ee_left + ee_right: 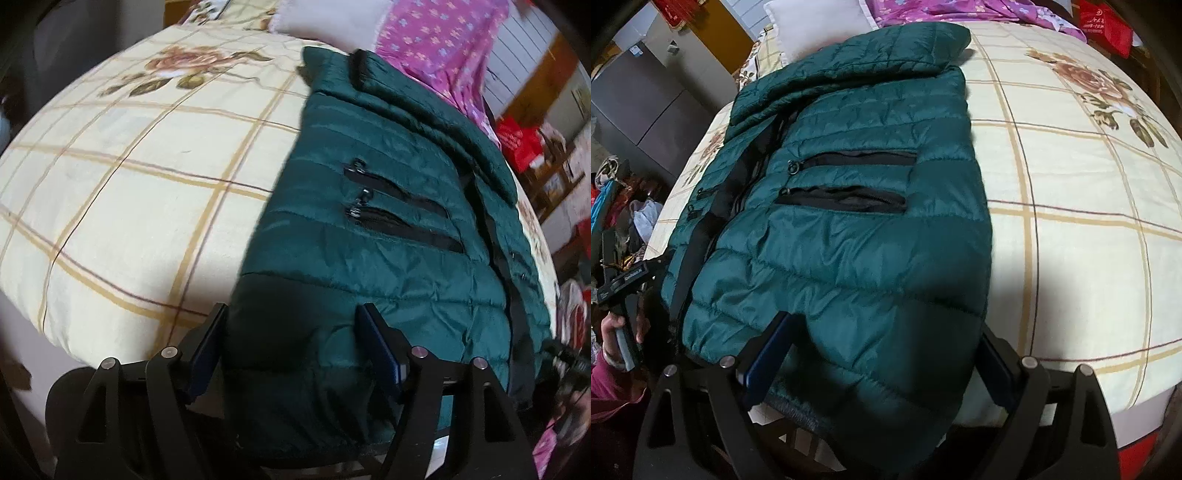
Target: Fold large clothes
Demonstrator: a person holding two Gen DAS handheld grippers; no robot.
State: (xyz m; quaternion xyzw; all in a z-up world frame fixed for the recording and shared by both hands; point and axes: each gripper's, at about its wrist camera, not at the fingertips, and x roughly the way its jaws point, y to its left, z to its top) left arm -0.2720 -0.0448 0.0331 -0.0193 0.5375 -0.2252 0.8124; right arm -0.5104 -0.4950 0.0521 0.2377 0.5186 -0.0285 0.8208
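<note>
Checked bedspread (129, 184) bare beside green jacket (369, 240)

Dark green quilted jacket (849, 229) with black zips; cream bedspread (129, 177) with tan checks and roses.

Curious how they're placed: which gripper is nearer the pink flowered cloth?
Right, probably. The left gripper and right gripper both straddle the green jacket at its near hem; the pink flowered cloth lies at the bed head, rightward.
</note>
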